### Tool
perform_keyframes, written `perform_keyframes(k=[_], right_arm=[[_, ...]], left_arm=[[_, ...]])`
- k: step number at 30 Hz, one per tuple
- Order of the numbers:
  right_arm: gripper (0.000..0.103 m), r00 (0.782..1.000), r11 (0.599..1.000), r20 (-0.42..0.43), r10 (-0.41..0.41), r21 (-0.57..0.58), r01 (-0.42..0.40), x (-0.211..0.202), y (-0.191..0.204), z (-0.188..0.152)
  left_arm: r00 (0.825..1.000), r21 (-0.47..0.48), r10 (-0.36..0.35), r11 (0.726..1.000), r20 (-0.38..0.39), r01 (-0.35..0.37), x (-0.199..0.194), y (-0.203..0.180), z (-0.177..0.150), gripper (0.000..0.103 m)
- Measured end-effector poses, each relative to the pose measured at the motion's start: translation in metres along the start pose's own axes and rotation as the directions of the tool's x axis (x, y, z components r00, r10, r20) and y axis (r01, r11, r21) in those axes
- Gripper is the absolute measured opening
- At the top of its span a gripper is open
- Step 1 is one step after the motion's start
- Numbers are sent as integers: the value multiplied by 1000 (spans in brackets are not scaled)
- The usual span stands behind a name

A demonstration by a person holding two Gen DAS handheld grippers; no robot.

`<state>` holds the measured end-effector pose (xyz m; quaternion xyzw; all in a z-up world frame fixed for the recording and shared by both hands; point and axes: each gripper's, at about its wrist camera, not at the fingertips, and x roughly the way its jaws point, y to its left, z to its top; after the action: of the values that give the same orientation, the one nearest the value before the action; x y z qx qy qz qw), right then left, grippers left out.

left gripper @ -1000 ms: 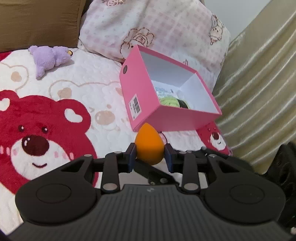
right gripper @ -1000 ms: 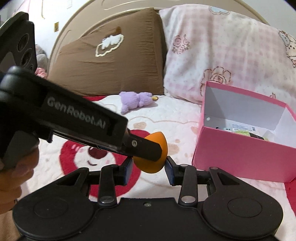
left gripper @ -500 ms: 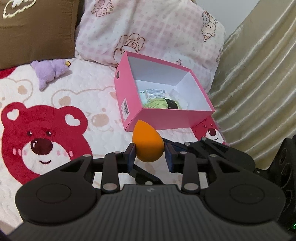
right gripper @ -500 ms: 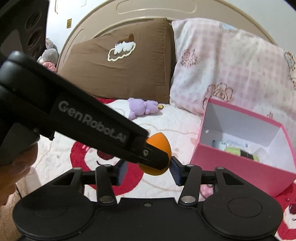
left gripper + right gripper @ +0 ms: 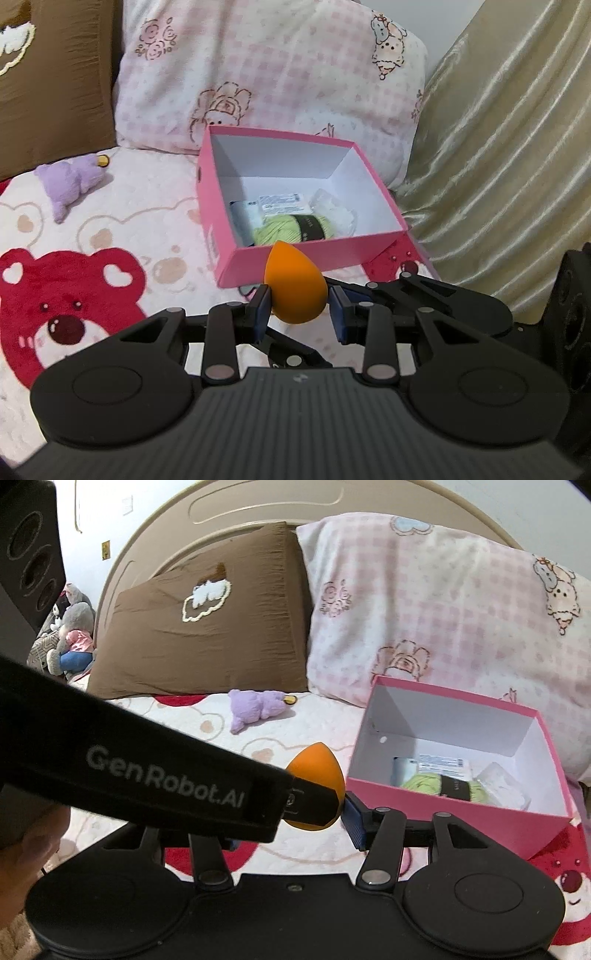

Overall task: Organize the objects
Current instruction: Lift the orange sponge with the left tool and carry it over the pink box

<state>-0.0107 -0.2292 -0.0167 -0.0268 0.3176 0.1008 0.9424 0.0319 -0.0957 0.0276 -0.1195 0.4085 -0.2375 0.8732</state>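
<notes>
1. I see an orange sponge [image 5: 295, 291], teardrop-shaped, smooth and matte, with one rounded end and one narrow tip.
2. Its long axis is tilted: the tip points up and away from the camera toward the box, and the round end hangs low between the pads.
3. My left gripper [image 5: 300, 314] is clenched on the sponge, its blue pads pressing both flanks. The sponge is held in the air above the bedspread [image 5: 147, 206], just in front of the near wall of the pink box [image 5: 306, 258].
4. My right gripper [image 5: 291, 827] is released: the right pad stands just clear of the sponge [image 5: 317, 771]; the left pad is hidden behind the other gripper's finger.
5. That finger reads "GenRobot.AI" in the right wrist view.
6. The box is open, holding a green yarn ball [image 5: 291, 229] with a dark band and a labelled packet [image 5: 280, 201]; print too small to read.
7. A white barcode sticker on the box's left wall is also unreadable.
</notes>
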Motion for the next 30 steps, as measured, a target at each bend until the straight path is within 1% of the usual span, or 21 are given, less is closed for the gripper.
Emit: perform_keyframes(k=[5,7,9,11,13,15,17,18,20,22,24,26,27,30], right_arm=[[57,998,997,-22,-54,-58,52,-5,-13,12],[57,998,996,-27,-51,-81,48,-8,-21,18],[56,998,993,-32,-46,-111,42,-11,-31,25],[57,998,988,-37,-59,-146,53,-14,-39,30],[56,996,985,-46,-80,-154,72,-14,-46,35],[56,991,981,-59,-123,-159,113,-15,-49,40],[56,988,978,-75,-137,-166,123,-14,-53,46],[56,989,981,-80,-127,-154,114,-14,-58,47],[57,991,986,-99,-92,-145,78,-9,-68,50],[57,990,985,-106,-93,-154,76,-2,-80,56],[57,991,991,-112,-72,-116,59,6,-94,59],[57,992,994,-105,-63,-92,53,14,-104,60],[57,992,997,-113,-48,-62,41,19,-110,62],[57,986,999,-160,-41,24,45,31,-126,69]], left_arm=[[1000,-27,-21,999,8,22,12,-14,12,32],[1000,-30,-21,999,11,22,15,-18,18,32],[999,-57,-51,997,9,52,20,-21,26,32],[998,-81,-67,994,14,68,23,-26,33,32],[995,-96,-91,991,28,93,25,-32,38,32],[996,-89,-86,992,38,89,28,-42,42,32],[997,-78,-63,995,49,67,34,-49,47,33],[997,-75,-52,996,50,56,37,-51,50,34],[996,-91,-64,993,57,69,45,-51,57,34],[996,-92,-65,993,58,71,52,-53,63,34],[997,-62,-51,997,54,54,60,-59,68,34],[999,-62,-37,997,39,39,68,-61,76,34],[999,-65,-43,997,31,44,73,-61,80,34],[998,-77,-69,995,10,69,83,-61,90,34]])
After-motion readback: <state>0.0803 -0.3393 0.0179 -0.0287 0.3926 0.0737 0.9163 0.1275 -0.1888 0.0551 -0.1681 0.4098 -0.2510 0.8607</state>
